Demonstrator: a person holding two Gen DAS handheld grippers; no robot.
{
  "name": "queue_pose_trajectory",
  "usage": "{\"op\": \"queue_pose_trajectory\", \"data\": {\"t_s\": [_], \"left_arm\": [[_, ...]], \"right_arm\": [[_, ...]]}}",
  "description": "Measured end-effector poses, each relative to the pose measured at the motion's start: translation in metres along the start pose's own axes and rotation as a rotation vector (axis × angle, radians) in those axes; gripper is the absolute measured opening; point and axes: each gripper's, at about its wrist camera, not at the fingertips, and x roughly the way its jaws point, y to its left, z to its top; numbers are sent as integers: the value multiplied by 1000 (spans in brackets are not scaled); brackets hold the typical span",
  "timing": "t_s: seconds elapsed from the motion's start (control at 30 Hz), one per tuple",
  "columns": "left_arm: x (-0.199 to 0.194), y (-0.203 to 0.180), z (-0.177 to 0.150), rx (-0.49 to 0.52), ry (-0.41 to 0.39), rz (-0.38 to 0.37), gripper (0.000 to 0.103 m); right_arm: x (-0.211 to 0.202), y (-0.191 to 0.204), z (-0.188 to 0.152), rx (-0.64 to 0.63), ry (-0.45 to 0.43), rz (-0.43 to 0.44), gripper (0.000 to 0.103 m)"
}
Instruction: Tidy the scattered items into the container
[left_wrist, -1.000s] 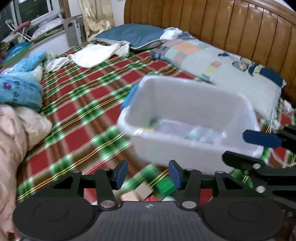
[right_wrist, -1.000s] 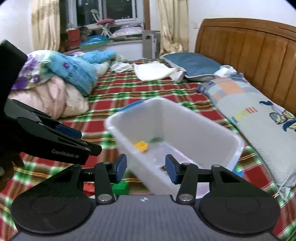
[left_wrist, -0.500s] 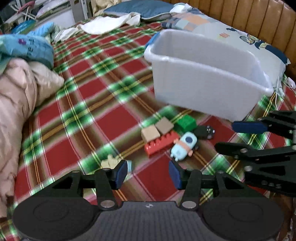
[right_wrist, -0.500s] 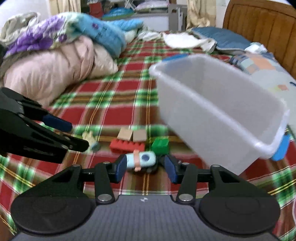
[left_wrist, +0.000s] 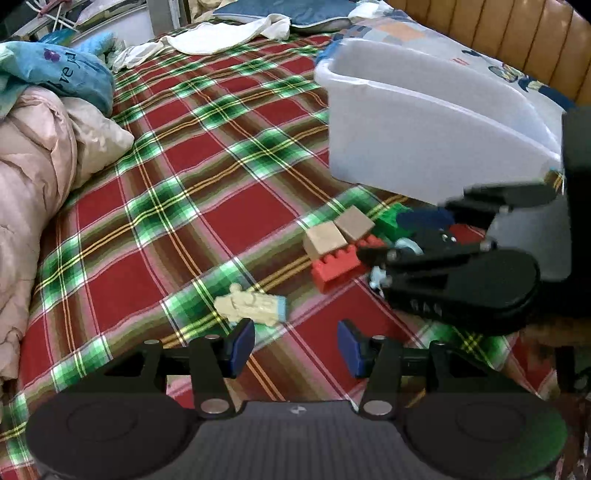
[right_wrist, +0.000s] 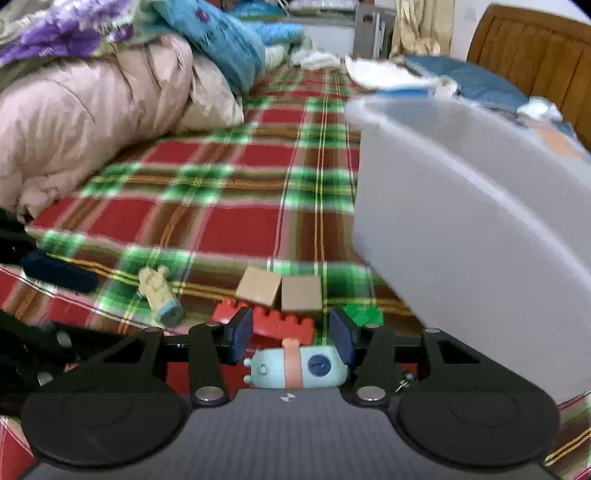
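Containers: you have one white plastic bin (left_wrist: 424, 147) on the plaid bedspread (left_wrist: 229, 221).
Tan blocks: you can count two (right_wrist: 258, 290) (right_wrist: 301, 293), side by side.
Red bricks: one (left_wrist: 334, 267), just in front of the tan pair.
Green bricks: one (right_wrist: 362, 314), by the bin's wall.
Cream figures: one (left_wrist: 251, 306), lying apart from the cluster.
Pale blue toys: one (right_wrist: 295, 369).
Grippers: you hold two, left gripper (left_wrist: 295, 349) and right gripper (right_wrist: 291, 334).

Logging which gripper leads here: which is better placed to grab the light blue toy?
Right: the right gripper is open with the light blue toy between its fingers; the left gripper is nearer the cream figure.
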Motion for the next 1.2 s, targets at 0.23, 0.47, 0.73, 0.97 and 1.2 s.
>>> {"op": "queue_pose_trajectory", "data": {"t_s": [0.23, 0.47, 0.73, 0.97, 1.2], "left_arm": [[33, 19, 17, 43, -38, 2, 54], [74, 39, 32, 35, -38, -24, 54], [74, 18, -4, 160, 31, -103, 53], [54, 6, -34, 136, 39, -161, 53], [38, 3, -50, 121, 46, -175, 53]], "right_arm": [[-21, 9, -42, -15, 72, 35, 51], [-49, 6, -62, -4, 30, 8, 52], [-34, -5, -32, 11, -11, -38, 53], [2, -9, -11, 66, 4, -23, 62], [-7, 7, -26, 14, 40, 141, 61]]}}
